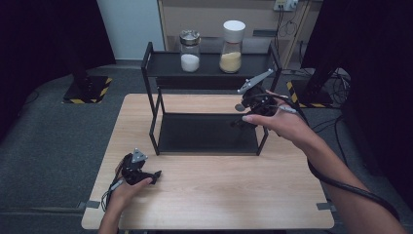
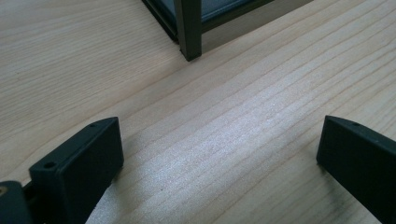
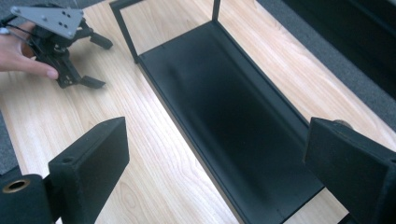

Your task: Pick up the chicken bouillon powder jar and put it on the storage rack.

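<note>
High view, right gripper (image 1: 238, 114) raised over rack (image 1: 207, 134), jaws apart, left gripper (image 1: 155, 175) spread, resting on table (image 1: 219, 195).

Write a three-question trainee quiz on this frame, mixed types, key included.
1. True or false: both jars stand on the lower shelf of the black rack.
2. Which jar has the white lid? A) the one with white contents B) the one with yellow contents
3. Fill in: the left gripper sits low over the wooden ____.

Key
1. False: they stand on the top shelf; the lower one is bare, with the right gripper at its right end, jaws open.
2. B
3. Table
</note>
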Motion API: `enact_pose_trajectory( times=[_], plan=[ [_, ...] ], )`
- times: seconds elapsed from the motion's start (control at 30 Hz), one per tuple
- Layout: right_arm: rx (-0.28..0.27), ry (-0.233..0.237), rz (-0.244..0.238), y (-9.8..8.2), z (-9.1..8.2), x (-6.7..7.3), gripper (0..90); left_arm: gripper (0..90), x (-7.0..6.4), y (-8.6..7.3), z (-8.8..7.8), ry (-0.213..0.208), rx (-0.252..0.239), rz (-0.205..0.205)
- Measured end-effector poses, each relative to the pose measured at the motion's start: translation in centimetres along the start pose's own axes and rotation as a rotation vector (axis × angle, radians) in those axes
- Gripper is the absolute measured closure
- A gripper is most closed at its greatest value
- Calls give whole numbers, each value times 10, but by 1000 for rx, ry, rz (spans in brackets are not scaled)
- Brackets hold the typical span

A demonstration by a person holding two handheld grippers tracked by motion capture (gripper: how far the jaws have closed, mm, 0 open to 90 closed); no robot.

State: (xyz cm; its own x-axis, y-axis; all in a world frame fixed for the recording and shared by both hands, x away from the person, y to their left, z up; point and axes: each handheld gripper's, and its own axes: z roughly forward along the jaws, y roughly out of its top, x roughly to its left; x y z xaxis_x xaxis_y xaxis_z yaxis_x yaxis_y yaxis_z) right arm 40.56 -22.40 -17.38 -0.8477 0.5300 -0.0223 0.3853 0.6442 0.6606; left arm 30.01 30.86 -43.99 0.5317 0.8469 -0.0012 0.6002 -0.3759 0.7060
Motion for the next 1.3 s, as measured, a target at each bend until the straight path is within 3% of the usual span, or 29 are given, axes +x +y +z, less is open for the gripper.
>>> enact_pose_trajectory(
  times=[0.57, 1.3],
  plan=[
    [48, 28, 16, -25, 39, 2, 75, 0, 0, 0, 0, 0, 1, -1],
    [101, 47, 24, -61, 68, 11, 69, 0, -1, 0, 0, -1, 2, 0]
  ],
)
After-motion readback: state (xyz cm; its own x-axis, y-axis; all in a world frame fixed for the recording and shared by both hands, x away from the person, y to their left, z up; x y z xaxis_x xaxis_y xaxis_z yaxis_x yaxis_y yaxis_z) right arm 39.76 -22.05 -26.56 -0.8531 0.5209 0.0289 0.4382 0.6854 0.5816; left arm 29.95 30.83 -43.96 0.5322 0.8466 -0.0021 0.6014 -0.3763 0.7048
